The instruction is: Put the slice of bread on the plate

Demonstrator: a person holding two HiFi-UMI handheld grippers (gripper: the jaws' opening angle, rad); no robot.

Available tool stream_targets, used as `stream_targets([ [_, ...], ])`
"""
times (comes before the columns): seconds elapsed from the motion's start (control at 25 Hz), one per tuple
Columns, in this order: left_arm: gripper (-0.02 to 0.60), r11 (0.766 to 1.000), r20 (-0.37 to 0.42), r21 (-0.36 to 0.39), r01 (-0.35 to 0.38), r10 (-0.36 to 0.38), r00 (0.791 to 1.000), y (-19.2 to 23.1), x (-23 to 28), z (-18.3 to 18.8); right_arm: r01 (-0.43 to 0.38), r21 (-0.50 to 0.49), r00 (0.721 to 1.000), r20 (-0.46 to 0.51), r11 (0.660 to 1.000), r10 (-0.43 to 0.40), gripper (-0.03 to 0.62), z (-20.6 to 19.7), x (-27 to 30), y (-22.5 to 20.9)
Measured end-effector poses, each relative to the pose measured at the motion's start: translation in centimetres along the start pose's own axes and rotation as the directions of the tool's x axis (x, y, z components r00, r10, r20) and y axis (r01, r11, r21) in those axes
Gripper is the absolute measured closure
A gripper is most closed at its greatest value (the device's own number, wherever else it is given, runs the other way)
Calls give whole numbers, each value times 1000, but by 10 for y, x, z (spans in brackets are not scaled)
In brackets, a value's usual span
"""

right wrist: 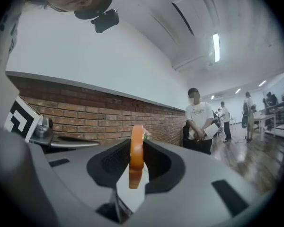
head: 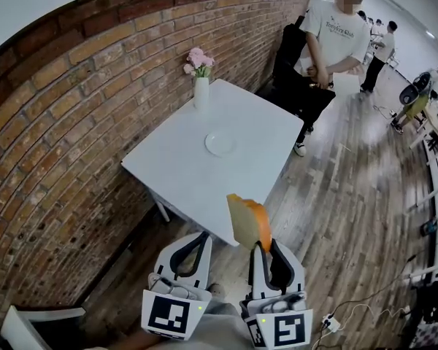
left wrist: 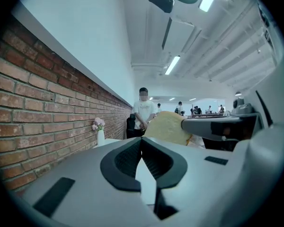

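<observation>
Bread first: the slice of bread stands on edge, pinched between the dark ribbed pads of the right gripper, in the air at the near corner of the smooth white square table. Its crust is orange-brown. The round white plate lies near the table's middle. A slim white vase of pink flowers stands at the table's far edge, by the rough brick wall. The left gripper, jaws pressed together on nothing, hovers off the table's near edge. Only the head view shows the plate. The right gripper view gives the slice edge-on as a thin crust strip, and the left gripper view shows its broad pale face.
</observation>
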State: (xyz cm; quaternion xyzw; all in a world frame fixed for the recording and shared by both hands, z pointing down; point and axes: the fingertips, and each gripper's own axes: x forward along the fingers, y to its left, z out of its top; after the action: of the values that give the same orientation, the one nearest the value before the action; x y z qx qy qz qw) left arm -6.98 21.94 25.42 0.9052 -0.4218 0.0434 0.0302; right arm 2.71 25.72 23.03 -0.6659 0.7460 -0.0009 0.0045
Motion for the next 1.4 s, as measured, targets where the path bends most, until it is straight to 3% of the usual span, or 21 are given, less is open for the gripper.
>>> stream_targets([
  [0.84, 572, 998, 16, -11, 63, -63, 998, 21, -13, -4, 70, 36, 998, -3, 997, -70, 508, -1, 0, 21],
  [1.4, 572, 999, 4, -4, 50, -50, 999, 44, 4, -6, 65, 47, 998, -18, 997, -64, 510, -6, 28, 16],
])
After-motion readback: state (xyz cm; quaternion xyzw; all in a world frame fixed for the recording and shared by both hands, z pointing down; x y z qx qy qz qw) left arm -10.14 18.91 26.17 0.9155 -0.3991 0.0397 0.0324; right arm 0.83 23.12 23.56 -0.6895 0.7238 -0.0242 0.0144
